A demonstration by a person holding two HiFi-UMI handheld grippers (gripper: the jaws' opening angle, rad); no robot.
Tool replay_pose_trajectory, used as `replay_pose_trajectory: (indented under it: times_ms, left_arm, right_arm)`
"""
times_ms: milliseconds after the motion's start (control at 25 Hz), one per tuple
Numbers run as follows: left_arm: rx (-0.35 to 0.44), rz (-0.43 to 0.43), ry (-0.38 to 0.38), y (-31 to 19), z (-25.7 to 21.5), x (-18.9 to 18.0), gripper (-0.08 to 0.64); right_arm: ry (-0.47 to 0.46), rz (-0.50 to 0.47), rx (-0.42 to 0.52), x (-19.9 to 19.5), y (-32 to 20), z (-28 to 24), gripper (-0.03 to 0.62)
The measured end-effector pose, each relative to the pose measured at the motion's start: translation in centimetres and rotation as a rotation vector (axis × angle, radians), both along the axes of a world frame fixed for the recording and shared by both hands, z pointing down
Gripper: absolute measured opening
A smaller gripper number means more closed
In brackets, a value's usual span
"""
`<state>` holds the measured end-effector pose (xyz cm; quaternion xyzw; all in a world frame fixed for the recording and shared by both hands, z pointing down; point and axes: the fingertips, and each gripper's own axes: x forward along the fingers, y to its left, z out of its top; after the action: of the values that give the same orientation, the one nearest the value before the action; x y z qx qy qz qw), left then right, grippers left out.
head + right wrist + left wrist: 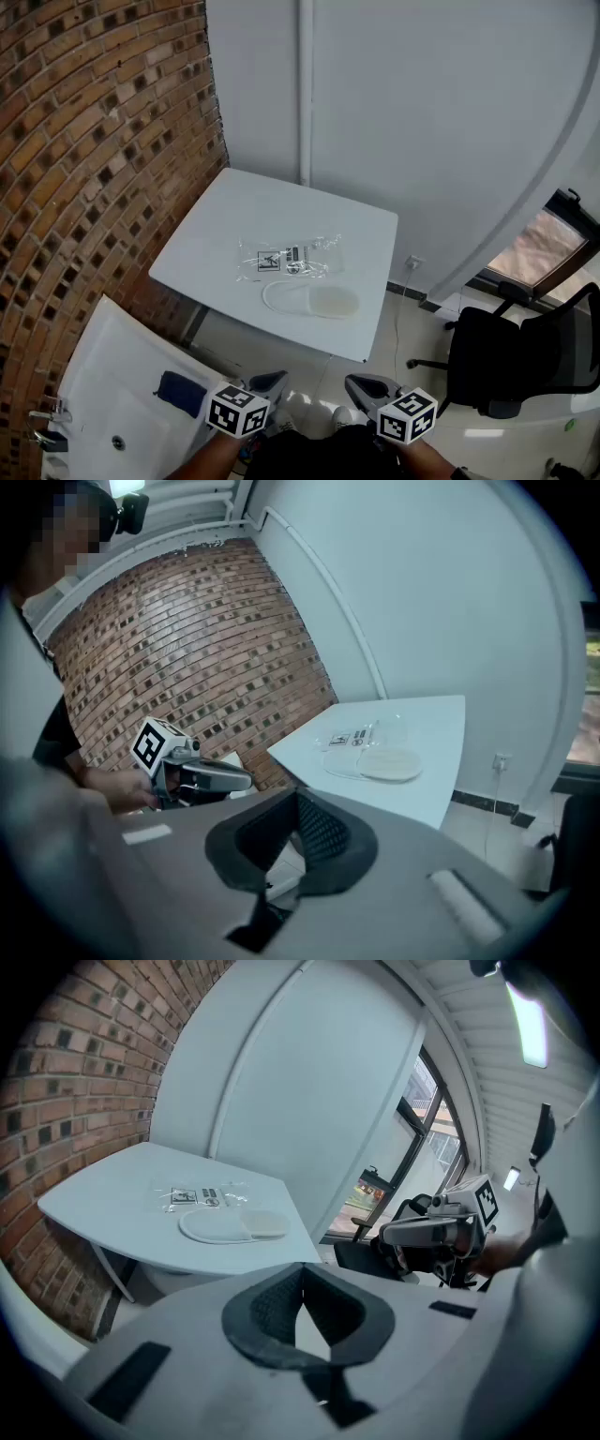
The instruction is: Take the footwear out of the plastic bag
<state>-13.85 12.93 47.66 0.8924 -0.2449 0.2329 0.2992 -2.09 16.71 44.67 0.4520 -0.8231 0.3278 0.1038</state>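
Slipper (312, 301) lies on the table (234, 211), just beside the bag (291, 255). Left gripper (270, 381) and right gripper (360, 384) hang well short, jaws closed on nothing.

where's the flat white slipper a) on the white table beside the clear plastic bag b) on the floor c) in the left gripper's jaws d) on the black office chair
a: the flat white slipper lies on the white table beside the clear plastic bag, while the left gripper and right gripper hang shut and empty short of the table.
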Motion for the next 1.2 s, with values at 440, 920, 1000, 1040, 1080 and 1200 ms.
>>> replay_pose_trajectory:
  times_ms: [440,920,1000,1040,1080,1200]
  left_arm:
    - [-0.031,-0.013,0.016,-0.7,0.7,-1.0,0.008]
    - [-0.050,-0.113,0.011,1.5,0.7,0.8,0.008]
    - [-0.040,-0.107,-0.002,1.8,0.6,1.1,0.008]
    - [-0.034,-0.107,-0.009,1.9,0.6,1.1,0.008]
    - [-0.030,-0.112,-0.013,1.9,0.5,1.1,0.008]
    - [-0.024,-0.134,-0.013,2.1,0.0,1.2,0.008]
  right_arm:
    - [0.015,-0.037,-0.015,-1.4,-1.3,-0.2,0.000]
    - [0.011,-0.149,-0.003,0.2,-1.3,-0.6,0.000]
    - [0.002,-0.153,0.007,0.4,-1.5,-0.4,0.000]
    - [-0.003,-0.155,0.006,0.4,-1.6,-0.3,0.000]
    - [-0.006,-0.159,0.004,0.4,-1.5,-0.1,0.000]
    - [0.004,-0.177,0.012,0.5,-1.3,-0.3,0.000]
